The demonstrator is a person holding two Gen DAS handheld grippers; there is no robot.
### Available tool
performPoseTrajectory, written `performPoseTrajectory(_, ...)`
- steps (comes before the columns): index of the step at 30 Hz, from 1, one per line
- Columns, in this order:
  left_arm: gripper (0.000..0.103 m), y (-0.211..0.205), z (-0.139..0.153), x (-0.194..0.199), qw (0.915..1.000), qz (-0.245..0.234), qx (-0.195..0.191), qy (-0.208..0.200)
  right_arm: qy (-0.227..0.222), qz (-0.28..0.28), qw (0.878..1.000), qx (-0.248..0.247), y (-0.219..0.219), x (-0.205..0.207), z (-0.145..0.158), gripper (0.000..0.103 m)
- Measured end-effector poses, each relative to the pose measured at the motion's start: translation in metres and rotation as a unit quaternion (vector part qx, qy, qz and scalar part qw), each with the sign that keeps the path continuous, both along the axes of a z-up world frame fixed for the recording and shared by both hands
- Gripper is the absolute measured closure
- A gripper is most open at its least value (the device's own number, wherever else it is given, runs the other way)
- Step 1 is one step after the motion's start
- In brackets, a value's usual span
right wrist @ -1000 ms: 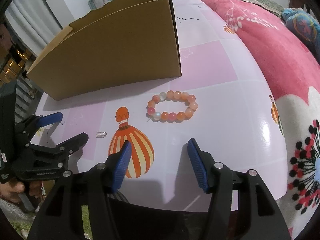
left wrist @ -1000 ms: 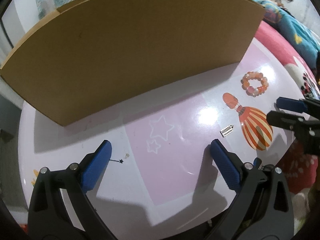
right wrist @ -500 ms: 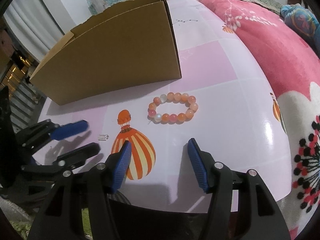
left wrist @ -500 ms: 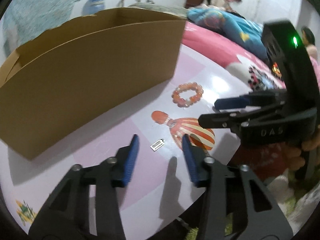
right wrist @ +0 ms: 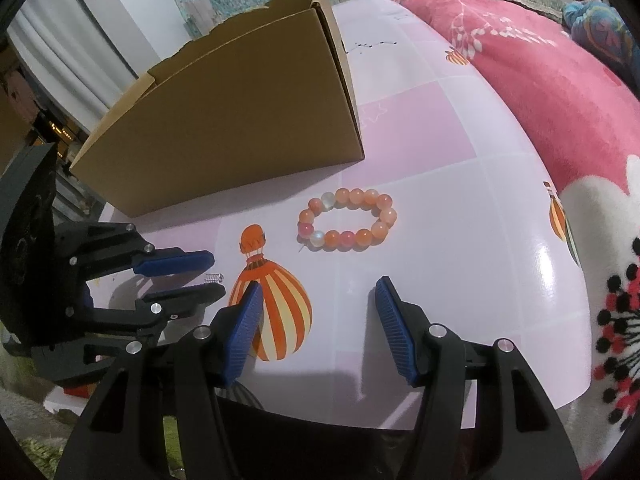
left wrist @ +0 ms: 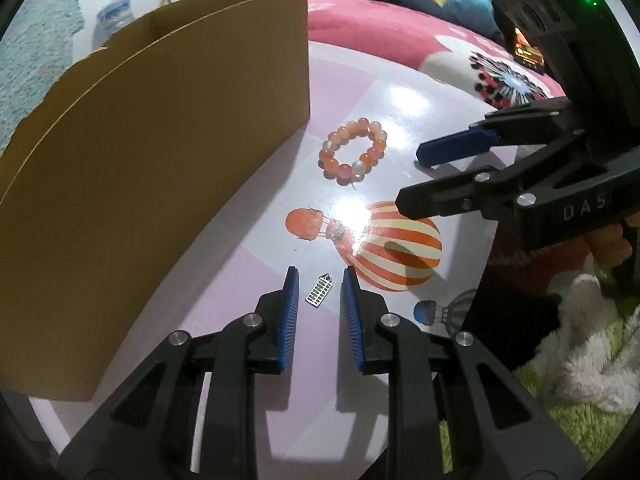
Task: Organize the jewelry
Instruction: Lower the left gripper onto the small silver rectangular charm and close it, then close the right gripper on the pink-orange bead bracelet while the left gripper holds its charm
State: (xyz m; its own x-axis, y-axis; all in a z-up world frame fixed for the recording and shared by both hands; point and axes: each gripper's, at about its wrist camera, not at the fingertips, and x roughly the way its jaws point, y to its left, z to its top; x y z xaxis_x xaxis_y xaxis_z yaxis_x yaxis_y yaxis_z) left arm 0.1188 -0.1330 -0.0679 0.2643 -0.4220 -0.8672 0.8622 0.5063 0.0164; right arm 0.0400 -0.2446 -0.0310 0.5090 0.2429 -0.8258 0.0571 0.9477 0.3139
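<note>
Low over a glossy pink and lilac desk [left wrist: 248,264] printed with striped hot-air balloons. Left tongs [left wrist: 318,276] angled down at the desk, blue pads closing around a small silver charm [left wrist: 320,295], a flat grid-patterned piece lying on the surface between the pads, a sliver of gap visible on either side, not yet pinched. Seen from the right wrist view as well: left tongs [right wrist: 214,274] with the same charm [right wrist: 213,278] between the tips. Right tongs [right wrist: 318,300] parted about halfway, nothing between the pads, poised over the large orange-and-cream balloon print [right wrist: 276,312]. In the left wrist view, right tongs [left wrist: 410,178] reaching in from the right edge, fingers of a hand [left wrist: 610,240] wrapped on the grip. Beaded bracelet [right wrist: 347,220] of orange, pink and milky white beads lying flat on the desk just beyond the right tongs, near the corner of the box; also visible at [left wrist: 353,151]. Open brown cardboard box [right wrist: 224,132] standing on the far side of the desk, inside hidden from both views. Pink floral blanket [right wrist: 540,80] on a bed along the right edge of the desk.
</note>
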Motion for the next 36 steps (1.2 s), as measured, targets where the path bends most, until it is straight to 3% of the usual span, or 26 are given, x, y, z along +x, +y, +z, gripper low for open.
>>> performPoseTrajectory(8,0.098,-0.011,0.000,-0.003,0.9988,-0.041,0.026,0.000,-0.001,-0.001,1.000,0.002,-0.001,0.001,0.001,0.046)
performPoseTrajectory(11,0.099,-0.012,0.000,-0.005,0.9989,-0.040,0.025,-0.007,-0.002,-0.003,1.000,0.003,0.000,0.001,0.001,0.046)
performPoseTrajectory(21,0.099,0.002,0.003,-0.012,0.9998,-0.004,-0.009,-0.019,-0.002,-0.008,1.000,-0.009,-0.001,0.001,0.004,0.046)
performPoseTrajectory(29,0.099,0.031,0.025,-0.005,0.9963,0.060,-0.057,-0.023,-0.042,0.009,0.999,-0.018,0.002,0.013,0.022,0.046)
performPoseTrajectory(36,0.099,0.063,0.054,0.002,0.9862,0.129,-0.097,-0.040,-0.017,0.049,0.997,-0.052,0.024,0.043,0.009,0.071)
